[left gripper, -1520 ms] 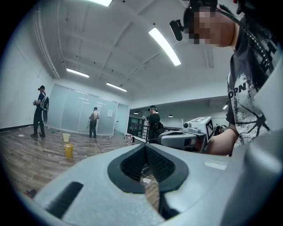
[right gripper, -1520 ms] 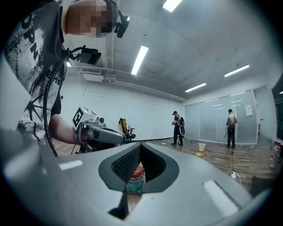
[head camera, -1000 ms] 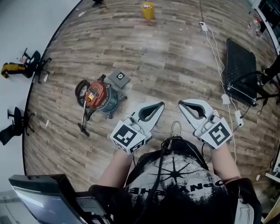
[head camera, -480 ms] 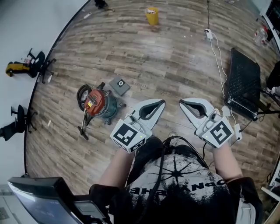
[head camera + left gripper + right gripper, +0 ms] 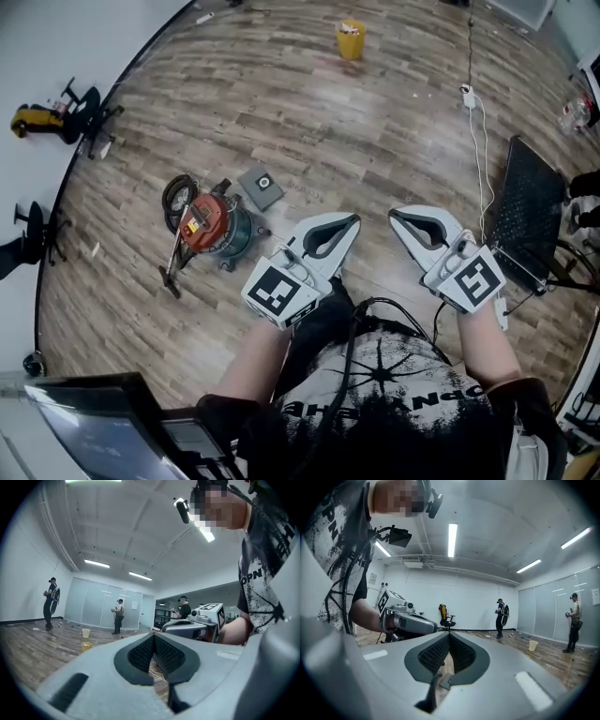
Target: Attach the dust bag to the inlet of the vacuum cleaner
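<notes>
Vacuum cleaner (image 5: 214, 223) stands on the big wooden floor (image 5: 375, 122), on the left side in the head view. It is well in front of the person (image 5: 375, 403). The person wears a black and white shirt and holds both arms out low over the floor. A black mesh board (image 5: 527, 202) lies on the right side of the floor. By the white wall on the left are a yellow and black chair (image 5: 52, 120) and a black chair (image 5: 28, 246).

The vacuum cleaner has a red top and a blue-green body. Its black hose (image 5: 176, 192) curls up just beside it.

The left claw (image 5: 352, 222) is near the vacuum cleaner but does not touch it. Its two jaws are pressed together, and nothing is between them. The right claw (image 5: 394, 217) is just beside the left one, farther from the vacuum cleaner. Its jaws are pressed together too, and it holds nothing. Each claw has a cube with black and white squares on its back.

The dust bag (image 5: 261, 186) is a flat grey square with a round hole. It lies on the floor near the vacuum cleaner, a little past it and to the right, not yet joined to it. No claw touches it.

A yellow bucket (image 5: 352, 39) stands far off across the floor. A thin white cord (image 5: 480, 141) runs along the floor near the mesh board.
</notes>
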### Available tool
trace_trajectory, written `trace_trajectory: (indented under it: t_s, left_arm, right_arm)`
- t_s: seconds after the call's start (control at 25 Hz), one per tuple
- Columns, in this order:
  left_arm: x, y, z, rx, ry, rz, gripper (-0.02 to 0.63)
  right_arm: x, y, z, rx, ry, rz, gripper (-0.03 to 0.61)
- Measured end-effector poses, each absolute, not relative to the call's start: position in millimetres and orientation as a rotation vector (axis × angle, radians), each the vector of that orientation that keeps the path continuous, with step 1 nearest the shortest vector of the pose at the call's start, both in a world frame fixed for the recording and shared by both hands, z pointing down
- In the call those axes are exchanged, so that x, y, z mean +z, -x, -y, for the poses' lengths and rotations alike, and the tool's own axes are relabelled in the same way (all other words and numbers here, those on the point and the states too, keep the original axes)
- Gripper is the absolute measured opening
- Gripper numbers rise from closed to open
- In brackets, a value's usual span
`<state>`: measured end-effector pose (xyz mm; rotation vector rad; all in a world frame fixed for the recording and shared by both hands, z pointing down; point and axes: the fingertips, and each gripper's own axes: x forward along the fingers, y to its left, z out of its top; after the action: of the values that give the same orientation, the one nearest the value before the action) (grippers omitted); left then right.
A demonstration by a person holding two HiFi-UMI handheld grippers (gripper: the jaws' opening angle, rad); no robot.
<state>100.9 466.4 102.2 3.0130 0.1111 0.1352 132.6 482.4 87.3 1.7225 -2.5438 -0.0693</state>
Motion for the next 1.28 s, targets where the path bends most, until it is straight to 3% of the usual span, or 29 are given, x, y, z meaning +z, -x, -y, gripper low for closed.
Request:
trace_trajectory:
  t_s: [0.6, 1.28]
  left_arm:
    - [91, -135, -249, 0.111, -3.040, -0.036, 0.000]
    - [111, -157, -166, 0.214, -3.057, 0.180, -0.002]
  right_arm:
    - [53, -166, -261, -0.157, -1.652, 2.572, 0.003]
    - [95, -185, -175, -0.004, -1.419, 2.707, 0.005]
